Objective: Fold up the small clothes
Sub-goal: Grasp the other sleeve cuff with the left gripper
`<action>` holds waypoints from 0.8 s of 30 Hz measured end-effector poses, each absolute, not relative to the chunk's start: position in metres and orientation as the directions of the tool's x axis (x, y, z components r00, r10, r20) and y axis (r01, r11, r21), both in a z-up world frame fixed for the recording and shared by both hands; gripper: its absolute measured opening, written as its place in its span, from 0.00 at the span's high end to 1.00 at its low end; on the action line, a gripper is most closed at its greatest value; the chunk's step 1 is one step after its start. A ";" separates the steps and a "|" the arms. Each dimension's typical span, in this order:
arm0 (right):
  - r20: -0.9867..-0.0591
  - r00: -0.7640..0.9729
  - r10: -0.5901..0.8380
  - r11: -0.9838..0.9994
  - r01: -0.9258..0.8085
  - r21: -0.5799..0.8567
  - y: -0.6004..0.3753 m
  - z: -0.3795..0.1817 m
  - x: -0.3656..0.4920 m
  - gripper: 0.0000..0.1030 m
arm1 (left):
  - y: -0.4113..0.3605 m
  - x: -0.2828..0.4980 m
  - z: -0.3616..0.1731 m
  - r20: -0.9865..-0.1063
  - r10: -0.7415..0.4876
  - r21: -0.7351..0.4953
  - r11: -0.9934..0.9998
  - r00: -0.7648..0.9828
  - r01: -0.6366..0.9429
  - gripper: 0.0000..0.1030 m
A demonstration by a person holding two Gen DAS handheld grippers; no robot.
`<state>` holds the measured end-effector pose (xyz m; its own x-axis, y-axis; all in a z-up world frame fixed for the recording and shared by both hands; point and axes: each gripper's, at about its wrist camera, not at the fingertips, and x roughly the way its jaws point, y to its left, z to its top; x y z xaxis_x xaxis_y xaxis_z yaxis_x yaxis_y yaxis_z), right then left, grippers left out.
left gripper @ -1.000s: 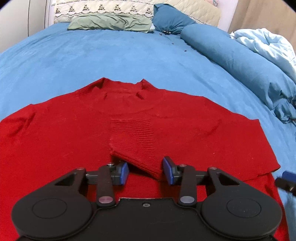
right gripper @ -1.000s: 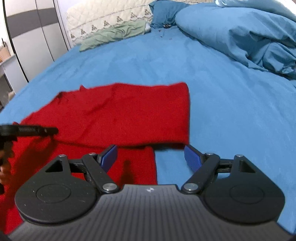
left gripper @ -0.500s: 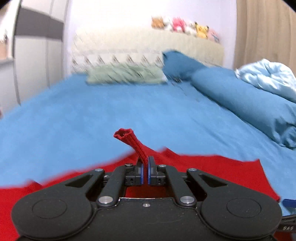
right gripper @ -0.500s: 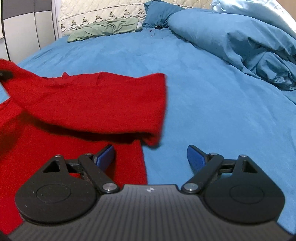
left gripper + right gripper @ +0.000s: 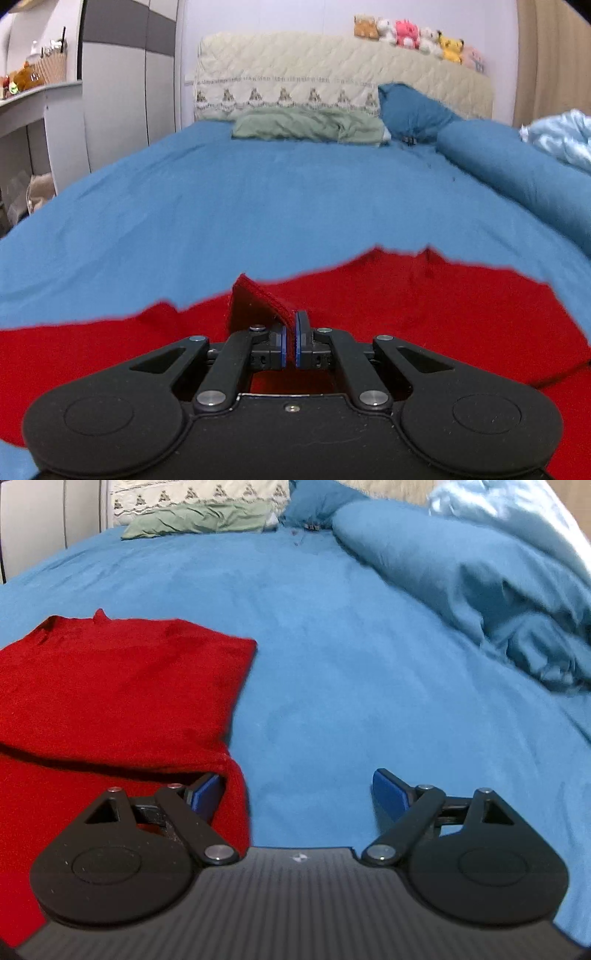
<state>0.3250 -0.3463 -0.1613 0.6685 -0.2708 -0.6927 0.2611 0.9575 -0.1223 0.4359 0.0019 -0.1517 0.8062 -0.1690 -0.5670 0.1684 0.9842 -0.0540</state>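
Observation:
A red knit sweater [image 5: 424,314] lies spread on the blue bed. My left gripper [image 5: 290,343] is shut on the ribbed cuff of its sleeve [image 5: 255,302], which sticks up between the blue pads. In the right wrist view the sweater [image 5: 110,686] lies at the left with one part folded over the body. My right gripper [image 5: 299,794] is open and empty, low over the sweater's right edge, its left finger [image 5: 207,794] against the red cloth and its right finger over bare sheet.
The blue sheet [image 5: 258,199] stretches to the headboard. A green pillow [image 5: 306,125] and a blue pillow [image 5: 410,110] lie at the head. A rolled blue duvet [image 5: 461,590] runs along the right side. A wardrobe [image 5: 122,92] stands left.
My left gripper closed on the sleeve cuff, lifted it and has carried it to the left across the sweater. The right gripper stayed open and shifted a little along the sweater's right edge.

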 end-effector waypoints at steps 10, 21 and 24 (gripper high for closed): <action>-0.711 0.695 -0.110 0.993 0.115 -0.042 -0.347 -0.134 0.309 0.01 | 0.023 0.374 -0.162 -0.616 -0.085 0.027 0.991 0.783 0.129 0.36; -0.673 0.736 0.066 0.994 0.012 0.111 -0.286 -0.140 0.357 0.00 | 0.027 0.462 -0.160 -0.636 -0.102 -0.023 0.993 0.765 0.114 0.41; -0.672 0.737 0.073 0.992 0.014 0.123 -0.281 -0.142 0.361 0.00 | 0.024 0.470 -0.167 -0.650 -0.163 -0.049 0.984 0.742 0.174 0.72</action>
<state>0.3615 -0.2810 -0.1424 0.7371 0.0729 -0.6719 0.0138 0.9923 0.1228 0.4705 0.0240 -0.1671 0.7422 -0.1634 -0.6500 0.1739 0.9836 -0.0486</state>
